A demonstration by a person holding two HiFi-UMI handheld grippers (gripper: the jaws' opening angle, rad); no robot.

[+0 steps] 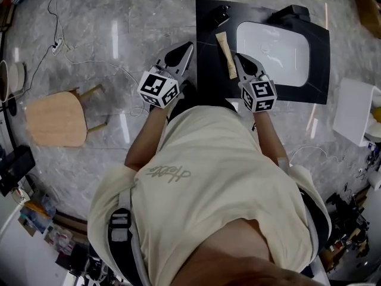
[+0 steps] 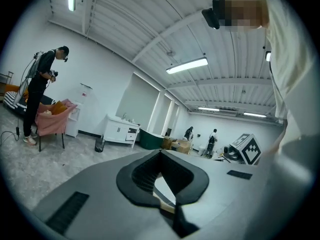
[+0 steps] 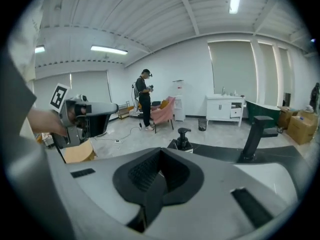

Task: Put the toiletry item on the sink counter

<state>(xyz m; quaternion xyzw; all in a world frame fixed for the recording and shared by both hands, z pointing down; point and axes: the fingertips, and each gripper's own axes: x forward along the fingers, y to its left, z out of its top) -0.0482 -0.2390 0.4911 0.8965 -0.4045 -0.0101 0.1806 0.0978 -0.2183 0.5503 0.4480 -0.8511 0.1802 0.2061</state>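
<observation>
A beige toiletry tube (image 1: 226,54) lies flat on the black sink counter (image 1: 208,70), left of the white basin (image 1: 274,52). My right gripper (image 1: 238,56) hovers just right of the tube, over the counter's front part, shut and empty; its own view shows the jaw tips (image 3: 150,204) meeting with nothing between them. My left gripper (image 1: 189,45) is off the counter's left edge, over the floor, also shut and empty (image 2: 172,209). Neither gripper touches the tube.
A black pump dispenser (image 1: 221,14) (image 3: 183,139) stands at the counter's back left, a black faucet (image 1: 294,11) (image 3: 257,134) behind the basin. A wooden stool (image 1: 56,119) and cables (image 1: 65,52) are on the marble floor to the left. A white unit (image 1: 354,109) stands at the right.
</observation>
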